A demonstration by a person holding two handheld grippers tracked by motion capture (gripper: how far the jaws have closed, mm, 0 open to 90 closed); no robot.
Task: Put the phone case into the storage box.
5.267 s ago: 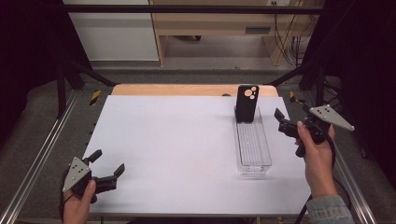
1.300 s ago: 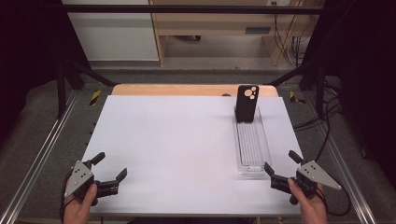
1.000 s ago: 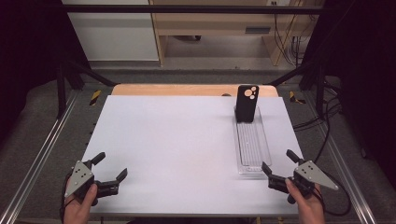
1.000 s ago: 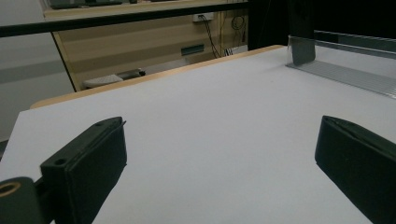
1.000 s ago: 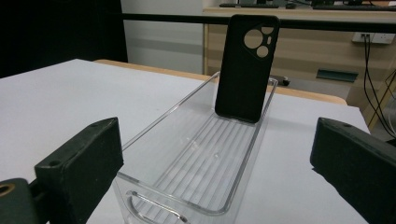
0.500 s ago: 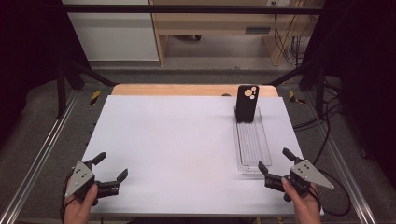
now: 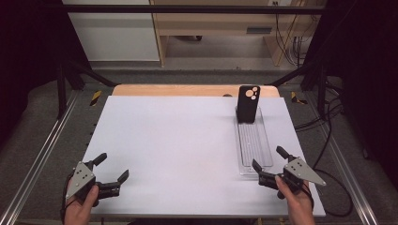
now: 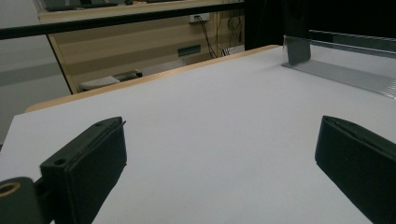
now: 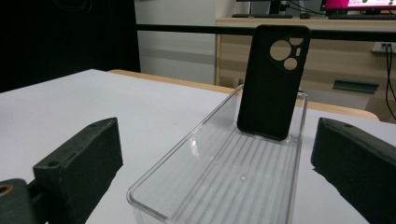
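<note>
Nothing is picked up yet: the right gripper, wide open and empty, faces the clear tray holding what looks like a black phone case, while the left gripper waits open too.

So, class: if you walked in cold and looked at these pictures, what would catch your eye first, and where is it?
A black phone case stands upright at the far end of a clear plastic tray on the right of the white table. Just short of the tray's near end the right tool waits open; the left tool sits open at the near left corner.
</note>
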